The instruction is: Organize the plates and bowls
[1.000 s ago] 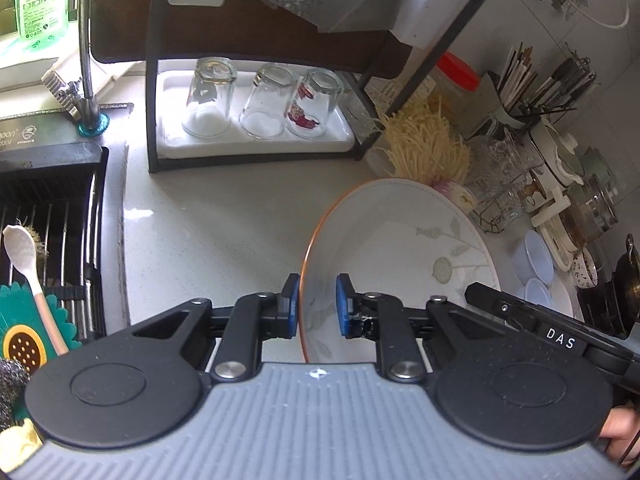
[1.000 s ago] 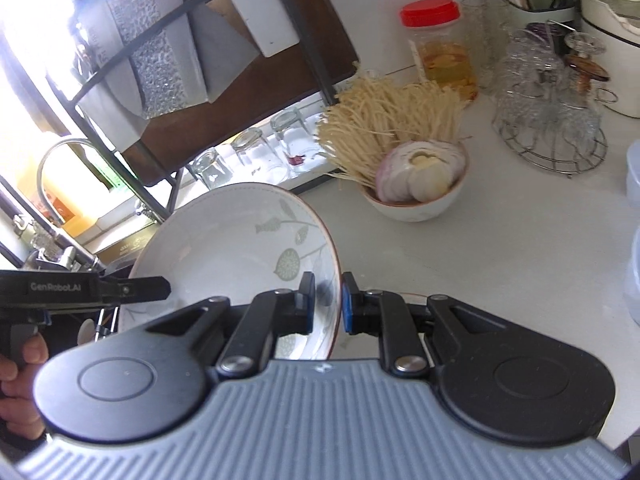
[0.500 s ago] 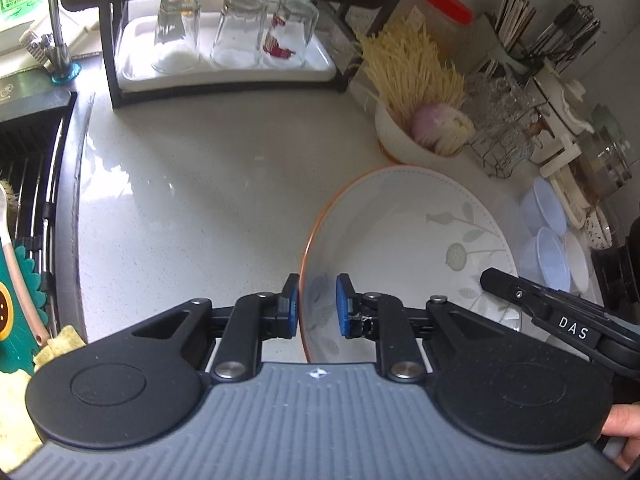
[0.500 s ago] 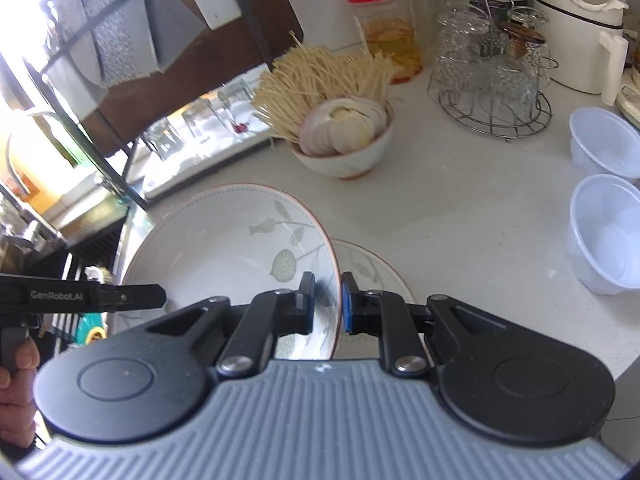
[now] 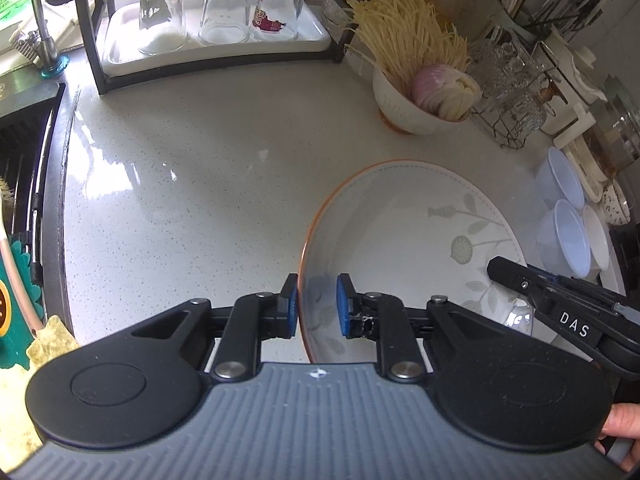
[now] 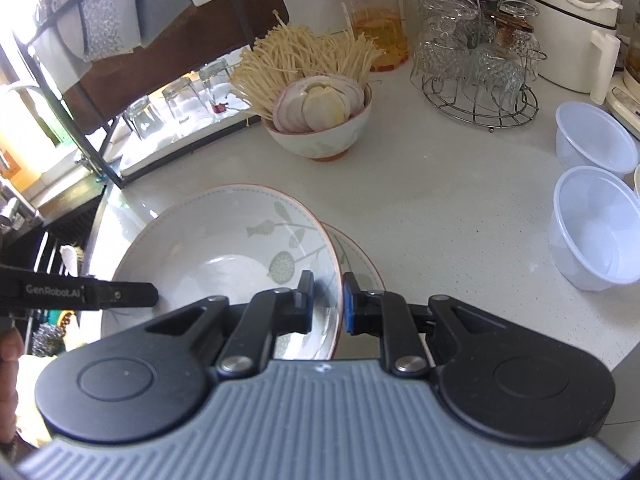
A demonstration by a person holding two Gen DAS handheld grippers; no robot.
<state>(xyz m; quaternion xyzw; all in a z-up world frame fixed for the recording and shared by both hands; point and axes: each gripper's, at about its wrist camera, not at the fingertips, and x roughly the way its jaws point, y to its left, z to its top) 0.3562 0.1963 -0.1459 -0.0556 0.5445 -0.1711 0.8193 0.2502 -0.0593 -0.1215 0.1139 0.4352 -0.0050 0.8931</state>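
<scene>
Both grippers pinch the rim of one large white ceramic bowl with an orange edge and leaf pattern: the left gripper lower centre, the right gripper likewise, above the speckled white surface and a matching plate.

Glossy glazed bowl; speckled, shiny stone-like counter; translucent plastic tubs; clear glass tumblers; wire metal rack; matt black tool arms.
</scene>
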